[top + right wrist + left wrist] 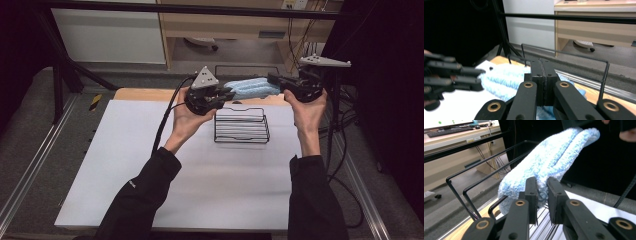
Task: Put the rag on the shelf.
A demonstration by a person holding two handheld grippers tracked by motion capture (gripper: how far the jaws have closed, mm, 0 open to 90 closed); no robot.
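White board covers the table [150,170], with grey floor and a pale wooden desk behind it. Up in the air near the far edge hangs a fluffy blue towel [251,88], folded into a long roll and stretched between two grippers. It floats just above a black wire rack [242,125] that sits on the white board, and it does not touch the rack.

At the towel's nine o'clock end is the left gripper [227,93]. In the left gripper view [541,195], its two black jaws pinch a fold of the blue fluff between them. At the three o'clock end is the right gripper [273,80]. In the right gripper view [541,75], its jaws are pressed flat together, with the towel [501,81] bunched right under and around them. I cannot tell if any fluff is caught in the crack.

A person's left hand [187,117] and right hand [307,112] hold the grippers, both in black sleeves that come from six o'clock. Black cables trail from the grippers.
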